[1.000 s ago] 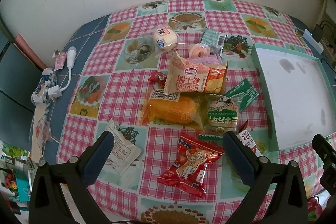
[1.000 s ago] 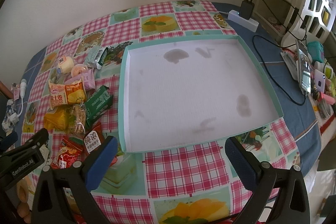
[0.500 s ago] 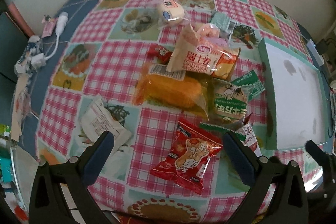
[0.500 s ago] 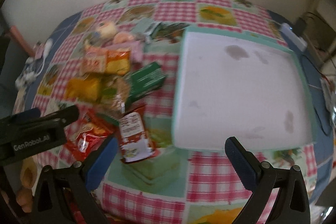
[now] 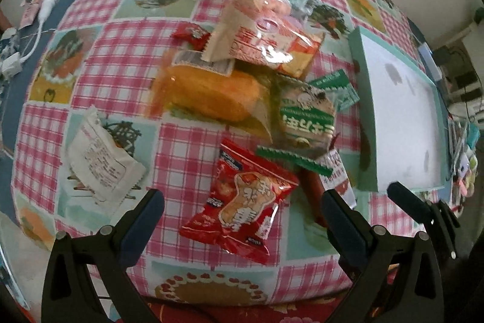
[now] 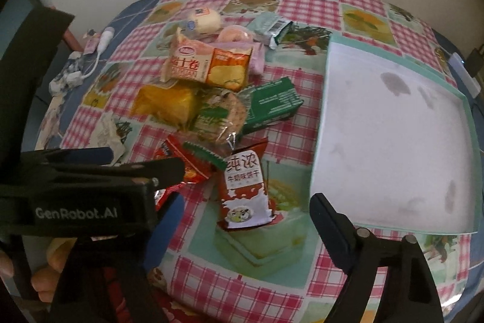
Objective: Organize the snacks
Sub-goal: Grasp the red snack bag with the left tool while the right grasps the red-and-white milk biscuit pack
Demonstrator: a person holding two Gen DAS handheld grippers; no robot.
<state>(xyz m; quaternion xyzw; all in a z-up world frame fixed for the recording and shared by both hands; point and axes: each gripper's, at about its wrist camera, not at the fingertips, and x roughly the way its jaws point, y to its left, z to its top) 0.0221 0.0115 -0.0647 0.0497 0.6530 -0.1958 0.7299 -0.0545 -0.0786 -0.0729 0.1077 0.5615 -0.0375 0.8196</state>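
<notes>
While both grippers' jaws stand wide and empty, the right gripper (image 6: 245,220), just narrowing, frames a red-and-white milk biscuit packet (image 6: 244,193).

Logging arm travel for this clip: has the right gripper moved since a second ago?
Yes. The right gripper has swung from the teal tray toward the snack pile, now over the red-and-white milk biscuit packet, jaws closing but untouching.

Both wrist views steeply down, snack pile (image 5: 242,99) shared.
</notes>
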